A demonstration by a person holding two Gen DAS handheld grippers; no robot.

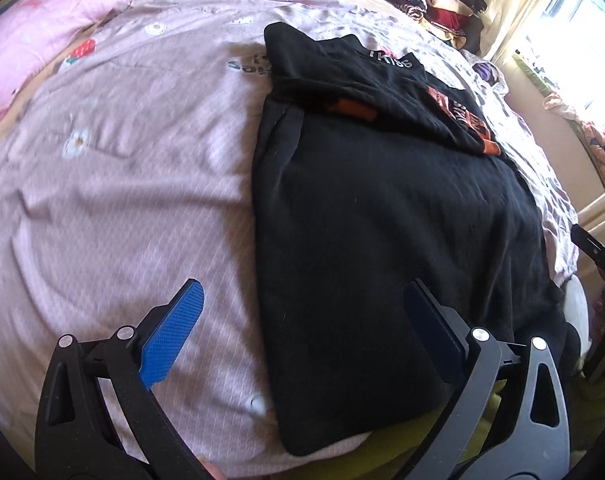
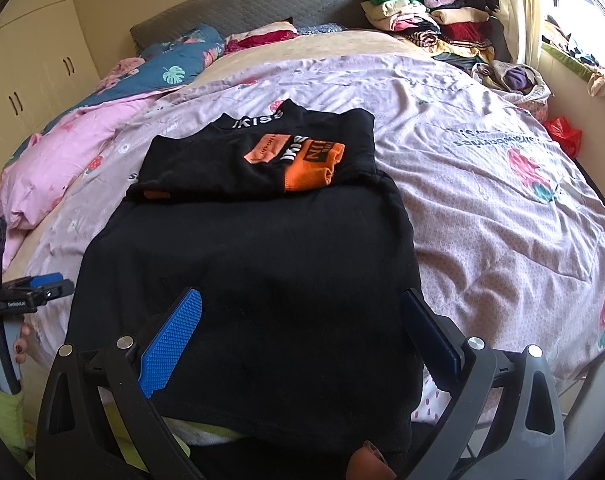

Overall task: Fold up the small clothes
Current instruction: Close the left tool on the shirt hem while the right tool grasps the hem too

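**Black sweatshirt half-folded on the bed, both tongs spread**

The black sweatshirt [image 2: 254,264] lay on the lilac bedspread [image 2: 482,200], its near hem cut off below the right gripper [image 2: 302,328]. Its folded-over top showed an orange print, the lettering hard to read. The left gripper [image 1: 302,328] hovered over the garment's left edge, spread and empty. The right gripper's jaws were spread above the cloth, pinching nothing.
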